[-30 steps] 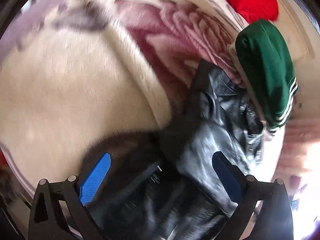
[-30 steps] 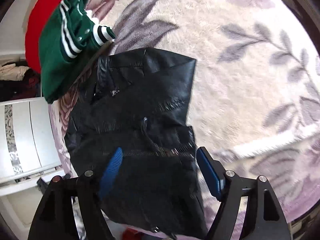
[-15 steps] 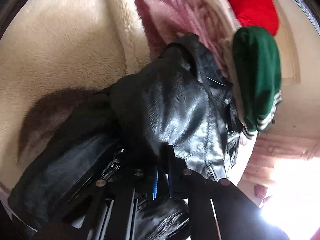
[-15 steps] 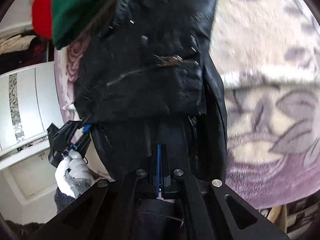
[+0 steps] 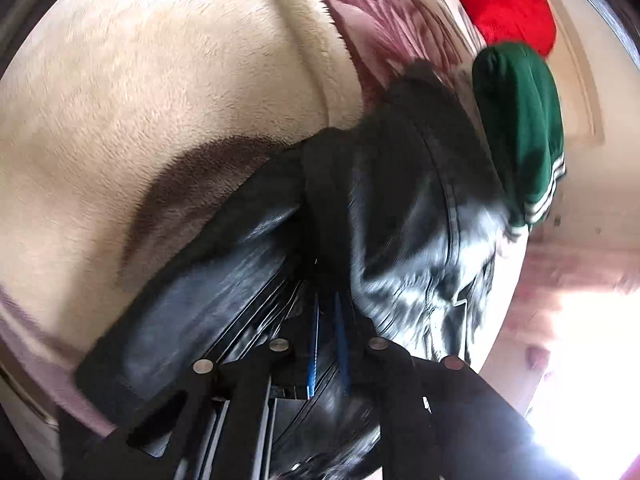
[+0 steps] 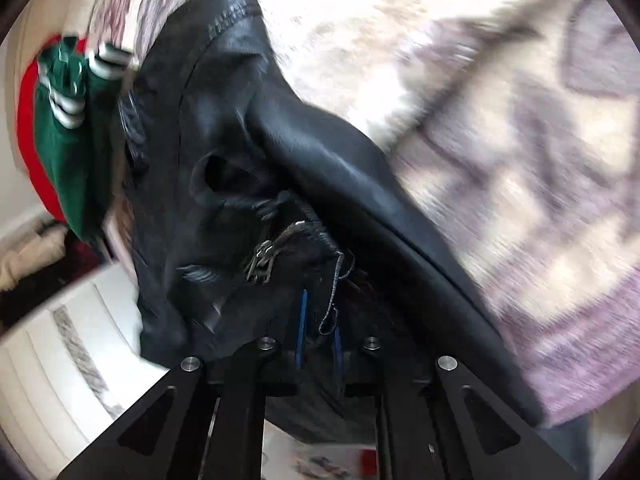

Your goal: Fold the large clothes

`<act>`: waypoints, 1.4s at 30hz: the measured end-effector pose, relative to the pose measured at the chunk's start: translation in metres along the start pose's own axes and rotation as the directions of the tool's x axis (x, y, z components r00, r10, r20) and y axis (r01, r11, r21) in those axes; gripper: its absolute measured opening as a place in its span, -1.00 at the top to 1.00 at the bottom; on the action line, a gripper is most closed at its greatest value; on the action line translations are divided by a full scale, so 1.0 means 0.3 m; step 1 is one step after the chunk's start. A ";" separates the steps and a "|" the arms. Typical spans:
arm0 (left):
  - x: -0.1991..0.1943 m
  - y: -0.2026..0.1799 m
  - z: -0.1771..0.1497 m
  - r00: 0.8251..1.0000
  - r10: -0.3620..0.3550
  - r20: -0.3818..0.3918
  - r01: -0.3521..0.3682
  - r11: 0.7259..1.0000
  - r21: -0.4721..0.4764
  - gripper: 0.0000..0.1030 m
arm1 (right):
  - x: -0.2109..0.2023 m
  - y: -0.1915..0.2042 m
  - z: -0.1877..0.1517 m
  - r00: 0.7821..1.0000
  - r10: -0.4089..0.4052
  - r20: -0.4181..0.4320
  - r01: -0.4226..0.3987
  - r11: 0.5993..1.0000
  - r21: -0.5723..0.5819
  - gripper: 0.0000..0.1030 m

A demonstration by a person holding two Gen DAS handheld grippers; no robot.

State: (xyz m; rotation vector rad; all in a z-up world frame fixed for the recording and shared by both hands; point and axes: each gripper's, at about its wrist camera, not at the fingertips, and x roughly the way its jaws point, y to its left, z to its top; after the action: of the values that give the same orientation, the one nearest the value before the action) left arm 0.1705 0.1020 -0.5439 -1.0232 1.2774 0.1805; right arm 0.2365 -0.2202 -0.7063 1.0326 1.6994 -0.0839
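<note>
To your left the cream plush of the blanket [image 5: 152, 120] lies open and unoccupied right up to the black leather jacket [image 5: 400, 208], so that side gives you room; the far right edge is crowded, with a green striped garment [image 5: 520, 128] touching the jacket's far end and a red garment [image 5: 504, 0] just beyond it. Your left gripper [image 5: 326, 344] is clamped on a fold of the jacket, its blue pads nearly together with leather between them, and the jacket rises away from its fingers toward the green piece. Your right gripper [image 6: 318, 344] is likewise pinched on the jacket [image 6: 248, 148] near a zipper [image 6: 264, 258], pointing along the garment, with the blanket's lilac floral area [image 6: 520, 140] open to its right and a white cabinet [image 6: 72, 344] off the blanket's left edge.
</note>
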 end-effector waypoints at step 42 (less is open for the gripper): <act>0.293 -0.326 0.472 0.868 0.448 0.214 -0.495 0.743 0.450 -0.69 | -0.211 0.388 0.517 0.935 -0.273 0.227 0.335 0.889 -0.313 0.25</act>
State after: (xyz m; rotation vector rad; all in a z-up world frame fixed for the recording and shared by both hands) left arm 0.3611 0.1107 -0.5756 -0.2289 1.3850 0.2690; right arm 0.4316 -0.2666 -0.6686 0.4742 1.6272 -0.0728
